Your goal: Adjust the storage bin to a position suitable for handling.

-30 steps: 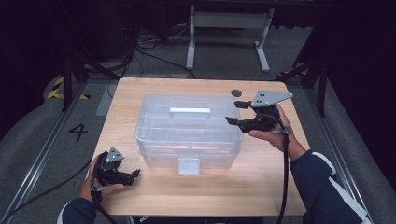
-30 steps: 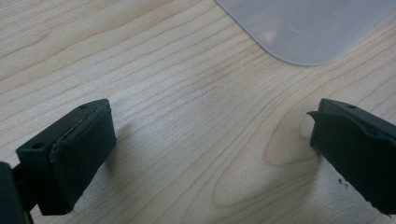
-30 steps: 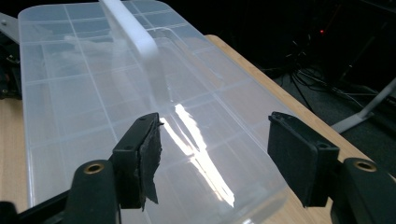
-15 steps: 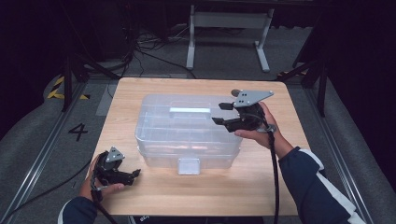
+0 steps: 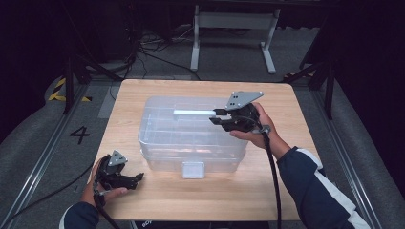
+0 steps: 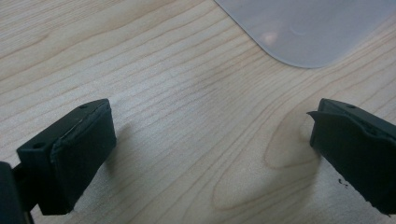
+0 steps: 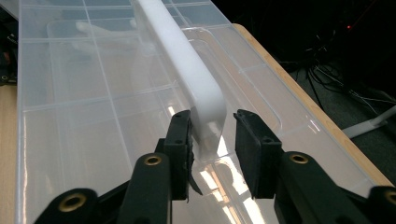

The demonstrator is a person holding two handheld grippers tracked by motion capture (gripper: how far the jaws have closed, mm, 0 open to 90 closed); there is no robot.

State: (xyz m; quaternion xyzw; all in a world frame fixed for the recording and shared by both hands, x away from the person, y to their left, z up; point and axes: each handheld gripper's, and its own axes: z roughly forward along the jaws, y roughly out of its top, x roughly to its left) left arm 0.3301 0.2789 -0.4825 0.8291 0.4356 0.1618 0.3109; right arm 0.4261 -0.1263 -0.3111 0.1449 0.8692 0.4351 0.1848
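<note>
The handle (image 7: 196, 88) of the clear box (image 5: 191, 133) sits between the right gripper's (image 7: 212, 135) closing jaws, not yet pinched; left gripper (image 5: 136, 177) rests open on the table (image 6: 187, 116).

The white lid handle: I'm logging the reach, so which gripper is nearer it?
Right. The right gripper has its jaws around the white lid handle end; the left gripper rests on the table beside the box's front corner.

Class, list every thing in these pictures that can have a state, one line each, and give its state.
Clear plastic storage box: lid on, front latch down.
White handle: lying flat on the lid.
Right hand-held gripper: jaws just closing around the handle's end, a gap on one side.
Left hand-held gripper: open on the table.
</note>
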